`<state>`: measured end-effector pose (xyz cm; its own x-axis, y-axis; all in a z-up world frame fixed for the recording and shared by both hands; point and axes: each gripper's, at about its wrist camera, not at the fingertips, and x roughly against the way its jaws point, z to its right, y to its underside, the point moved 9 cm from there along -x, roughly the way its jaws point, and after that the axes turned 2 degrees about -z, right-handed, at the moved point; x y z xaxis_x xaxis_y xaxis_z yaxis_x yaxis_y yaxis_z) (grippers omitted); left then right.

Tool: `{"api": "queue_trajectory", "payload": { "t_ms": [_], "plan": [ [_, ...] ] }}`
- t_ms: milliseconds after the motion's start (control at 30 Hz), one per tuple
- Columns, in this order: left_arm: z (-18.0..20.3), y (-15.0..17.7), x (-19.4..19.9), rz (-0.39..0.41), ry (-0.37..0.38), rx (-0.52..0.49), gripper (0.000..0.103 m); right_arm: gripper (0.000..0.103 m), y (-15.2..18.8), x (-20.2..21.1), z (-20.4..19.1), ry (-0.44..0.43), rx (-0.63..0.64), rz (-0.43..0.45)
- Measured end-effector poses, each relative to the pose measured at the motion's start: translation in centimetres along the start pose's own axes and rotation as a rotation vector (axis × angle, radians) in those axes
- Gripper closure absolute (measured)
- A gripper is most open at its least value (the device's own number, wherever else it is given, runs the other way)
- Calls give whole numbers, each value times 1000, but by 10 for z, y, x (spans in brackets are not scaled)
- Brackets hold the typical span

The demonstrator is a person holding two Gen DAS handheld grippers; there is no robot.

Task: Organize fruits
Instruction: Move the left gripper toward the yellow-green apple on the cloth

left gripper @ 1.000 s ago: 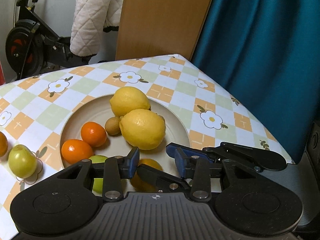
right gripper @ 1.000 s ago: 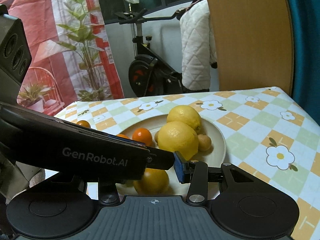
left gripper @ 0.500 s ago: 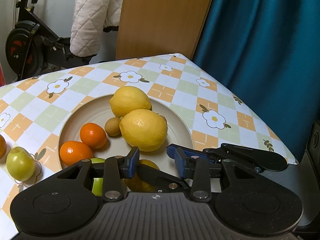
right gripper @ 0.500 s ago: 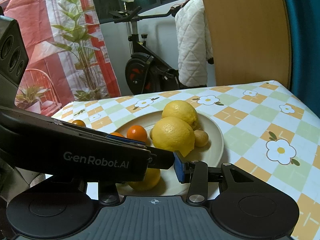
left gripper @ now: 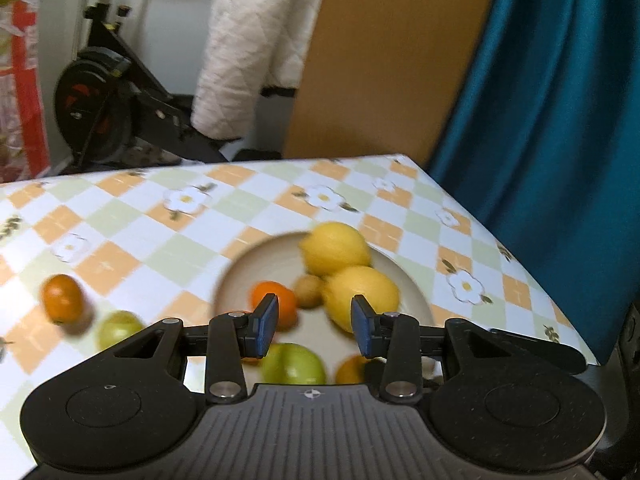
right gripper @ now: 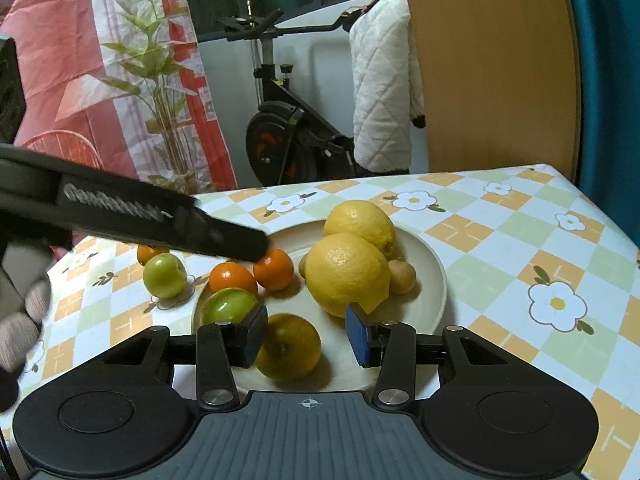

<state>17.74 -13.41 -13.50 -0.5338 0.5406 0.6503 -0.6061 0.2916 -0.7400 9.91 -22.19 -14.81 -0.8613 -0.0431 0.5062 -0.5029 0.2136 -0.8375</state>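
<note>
Both grippers' jaws apart, empty, above the fruit plate (right gripper: pixel 436 280)

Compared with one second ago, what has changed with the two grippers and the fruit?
The left gripper pulled back and swung left, out from between the fingers of the right gripper; its view is blurred by motion. Both are open and hold nothing. The yellow-orange citrus lies on the plate between the right fingers. The lemons, tangerines and green fruit have not moved.
</note>
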Motion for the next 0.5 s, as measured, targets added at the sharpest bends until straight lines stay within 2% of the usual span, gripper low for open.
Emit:
{"api": "queue_trajectory", "payload": {
  "t_ms": [233, 500],
  "plan": [
    [-52, -7, 28, 36, -81, 40, 61, 63, -9, -4, -18, -18, 36, 1],
    [-112, -13, 62, 79, -168, 84, 61, 63, -25, -21, -67, -78, 132, -13]
  ]
}}
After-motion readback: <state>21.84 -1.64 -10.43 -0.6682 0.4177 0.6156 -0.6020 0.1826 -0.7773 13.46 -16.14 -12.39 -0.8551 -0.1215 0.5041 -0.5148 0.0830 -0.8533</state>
